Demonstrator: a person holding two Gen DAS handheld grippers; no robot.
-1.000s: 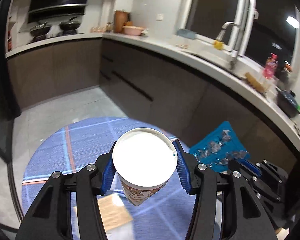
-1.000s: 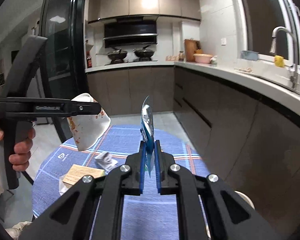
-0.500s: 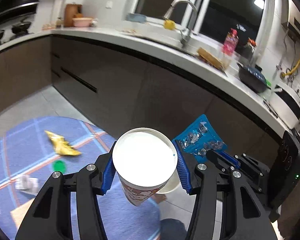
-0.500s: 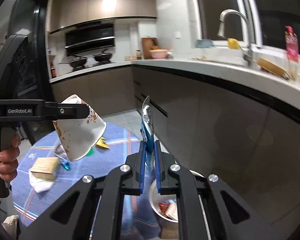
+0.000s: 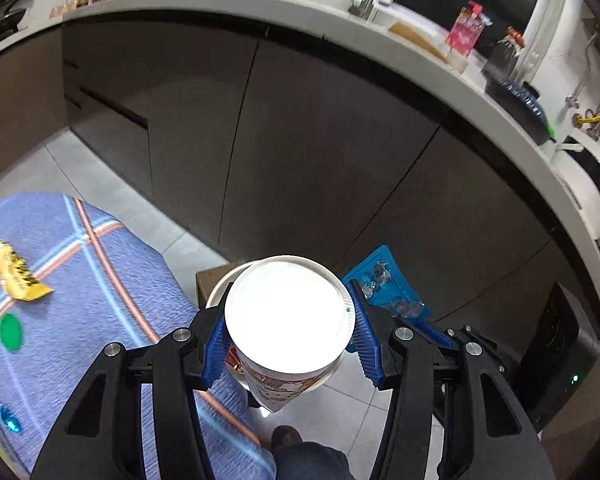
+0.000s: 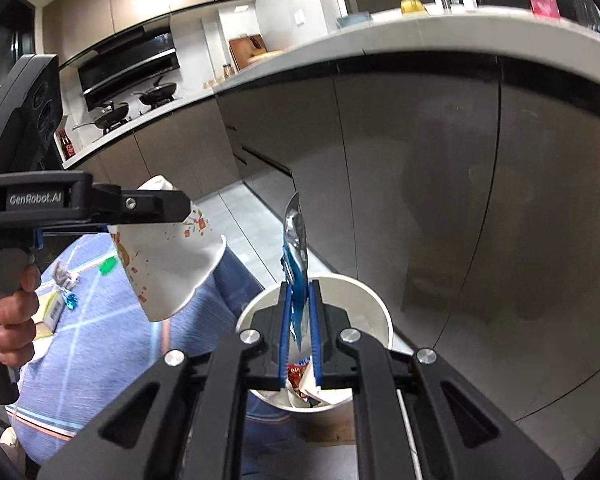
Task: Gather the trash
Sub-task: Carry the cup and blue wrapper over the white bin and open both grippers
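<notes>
My left gripper (image 5: 288,328) is shut on a white paper cup (image 5: 286,316) with a printed side, its mouth facing the camera. In the right wrist view that same cup (image 6: 168,268) hangs tilted above the table's edge, left of the bin. My right gripper (image 6: 300,320) is shut on a blue foil wrapper (image 6: 296,256) that stands upright between the pads. Directly beneath it is a white round bin (image 6: 374,308) holding several scraps. In the left wrist view the wrapper (image 5: 388,284) shows to the right of the cup, and the bin's rim (image 5: 220,286) peeks out behind it.
A round table with a blue checked cloth (image 5: 80,312) carries a yellow wrapper (image 5: 14,270), a green cap (image 5: 10,331) and a small box (image 6: 52,310). Dark cabinets (image 5: 300,140) under a white counter stand close behind the bin. A person's shoe (image 5: 286,436) is on the floor.
Both grippers have swung away from the table's middle and dropped toward the floor beside it. The white bin has come into view under the right gripper. Both grips are unchanged.
</notes>
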